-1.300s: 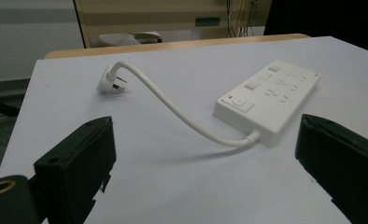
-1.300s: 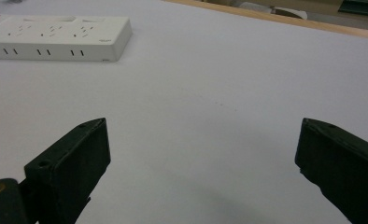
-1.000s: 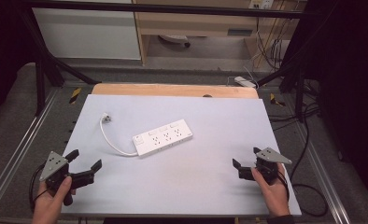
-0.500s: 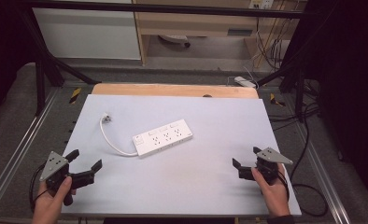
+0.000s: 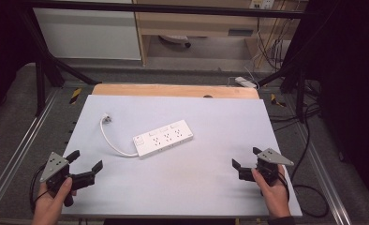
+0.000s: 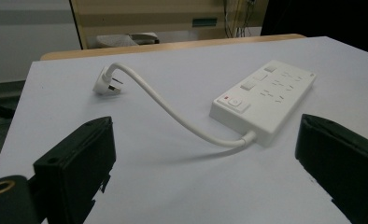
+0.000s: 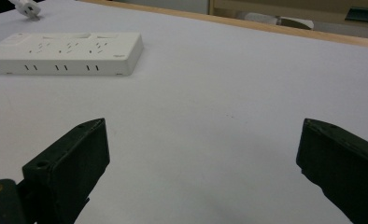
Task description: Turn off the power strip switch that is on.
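Note:
A white power strip [image 5: 164,138] lies near the middle of the pale table [image 5: 210,187], its white cable [image 5: 111,140] curving left to a plug [image 5: 107,119]. My left gripper [image 5: 85,161] is held at the table's front left corner, open and empty, its jaws pointing toward the strip. At the front right, my right gripper [image 5: 246,157] is also open with nothing in it. The left gripper view has the power strip [image 6: 266,98], cable [image 6: 173,109] and plug [image 6: 106,84] ahead of the wide-apart jaws. The right gripper view has the strip [image 7: 65,53] far off at upper left.
A wooden strip [image 5: 173,90] runs along the table's far edge. Metal rails [image 5: 18,150] flank the table. Another white strip [image 5: 245,82] and loose cables [image 5: 309,136] lie on the floor beyond the right side. Black frame legs [image 5: 42,70] stand at the back.

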Demonstrator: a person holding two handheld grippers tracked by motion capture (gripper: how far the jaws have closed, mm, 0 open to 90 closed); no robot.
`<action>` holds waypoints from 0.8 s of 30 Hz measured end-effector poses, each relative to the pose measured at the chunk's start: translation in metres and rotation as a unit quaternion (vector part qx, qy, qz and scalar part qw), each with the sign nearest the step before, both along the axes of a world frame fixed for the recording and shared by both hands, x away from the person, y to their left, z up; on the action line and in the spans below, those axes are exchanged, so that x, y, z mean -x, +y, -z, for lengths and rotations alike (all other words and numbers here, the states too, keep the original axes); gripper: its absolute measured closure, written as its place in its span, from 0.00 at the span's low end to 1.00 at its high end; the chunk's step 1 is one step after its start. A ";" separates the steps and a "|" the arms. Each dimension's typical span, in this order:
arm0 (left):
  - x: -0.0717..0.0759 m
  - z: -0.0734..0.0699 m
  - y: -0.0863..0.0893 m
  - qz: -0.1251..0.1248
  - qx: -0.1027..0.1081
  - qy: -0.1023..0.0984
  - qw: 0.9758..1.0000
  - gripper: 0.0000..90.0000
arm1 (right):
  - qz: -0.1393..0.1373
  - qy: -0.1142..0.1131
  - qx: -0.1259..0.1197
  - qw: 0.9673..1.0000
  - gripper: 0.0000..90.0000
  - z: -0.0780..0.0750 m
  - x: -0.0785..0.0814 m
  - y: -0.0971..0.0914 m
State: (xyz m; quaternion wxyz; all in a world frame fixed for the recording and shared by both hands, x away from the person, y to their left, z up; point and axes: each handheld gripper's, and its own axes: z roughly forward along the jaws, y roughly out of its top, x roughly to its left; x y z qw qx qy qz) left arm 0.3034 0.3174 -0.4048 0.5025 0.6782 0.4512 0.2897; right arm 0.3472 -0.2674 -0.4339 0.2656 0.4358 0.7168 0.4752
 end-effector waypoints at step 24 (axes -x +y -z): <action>-0.007 -0.011 -0.018 0.038 0.064 0.009 0.997 0.07 | -0.004 0.005 0.009 1.000 0.03 0.002 -0.002 0.002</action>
